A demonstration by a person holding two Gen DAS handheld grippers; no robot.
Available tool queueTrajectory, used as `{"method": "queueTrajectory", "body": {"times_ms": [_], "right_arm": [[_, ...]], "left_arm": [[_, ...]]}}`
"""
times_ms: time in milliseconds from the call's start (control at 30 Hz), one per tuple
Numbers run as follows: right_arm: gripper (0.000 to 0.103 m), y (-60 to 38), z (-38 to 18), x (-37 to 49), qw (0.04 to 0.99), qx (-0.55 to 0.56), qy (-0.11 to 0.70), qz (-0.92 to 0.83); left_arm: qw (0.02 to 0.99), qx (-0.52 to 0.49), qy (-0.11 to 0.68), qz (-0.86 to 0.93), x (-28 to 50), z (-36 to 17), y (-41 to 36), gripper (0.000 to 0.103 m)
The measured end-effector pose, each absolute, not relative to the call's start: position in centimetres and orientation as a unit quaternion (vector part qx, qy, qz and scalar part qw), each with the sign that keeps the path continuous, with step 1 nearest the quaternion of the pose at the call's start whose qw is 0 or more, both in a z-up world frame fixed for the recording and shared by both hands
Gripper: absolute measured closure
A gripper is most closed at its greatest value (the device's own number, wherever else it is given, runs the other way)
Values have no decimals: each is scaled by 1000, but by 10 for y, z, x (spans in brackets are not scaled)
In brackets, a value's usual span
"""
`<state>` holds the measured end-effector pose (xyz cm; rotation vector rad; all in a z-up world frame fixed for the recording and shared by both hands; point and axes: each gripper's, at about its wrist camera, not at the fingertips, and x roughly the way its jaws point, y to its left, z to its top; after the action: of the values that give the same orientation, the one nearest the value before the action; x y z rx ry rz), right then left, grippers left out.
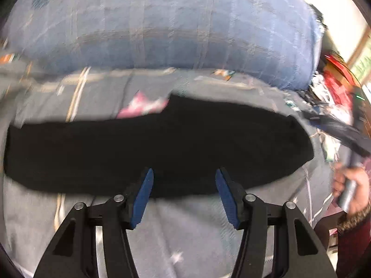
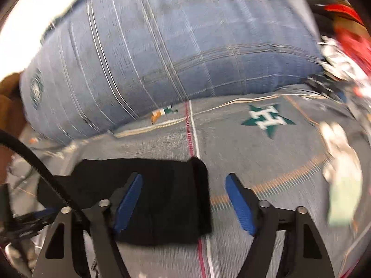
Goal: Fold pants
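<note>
Black pants (image 1: 162, 146) lie flat as a long folded strip across the grey patterned bedsheet (image 1: 176, 229). My left gripper (image 1: 184, 173) is open and empty, its blue pads just above the strip's near edge. In the right wrist view one end of the pants (image 2: 167, 192) lies under my right gripper (image 2: 184, 180), which is open and empty, its left pad over the fabric and its right pad over bare sheet (image 2: 255, 153). The right gripper also shows in the left wrist view (image 1: 308, 115), held by a hand (image 1: 352, 185).
A large blue plaid pillow (image 1: 176, 23) (image 2: 176, 46) lies along the far side of the bed. Cluttered red and white items (image 1: 334, 85) (image 2: 347, 53) sit at the right. A black cable (image 2: 46, 171) runs at the left of the right wrist view.
</note>
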<state>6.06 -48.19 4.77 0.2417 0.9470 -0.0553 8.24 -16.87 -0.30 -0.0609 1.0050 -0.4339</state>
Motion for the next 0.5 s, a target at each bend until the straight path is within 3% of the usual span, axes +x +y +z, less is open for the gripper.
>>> {"method": "queueTrajectory", "body": {"times_ms": [67, 167, 333, 500], "right_arm": [[63, -479, 28, 84, 865, 105, 488, -40], [84, -486, 10, 92, 854, 136, 501, -35], [97, -517, 12, 67, 851, 201, 481, -66], [101, -572, -2, 17, 831, 294, 442, -166]], "left_arm": [[857, -23, 468, -215, 97, -5, -191, 47], [848, -10, 484, -215, 121, -24, -218, 47], [852, 11, 486, -193, 137, -46, -231, 47], [860, 40, 470, -192, 130, -49, -237, 45]]}}
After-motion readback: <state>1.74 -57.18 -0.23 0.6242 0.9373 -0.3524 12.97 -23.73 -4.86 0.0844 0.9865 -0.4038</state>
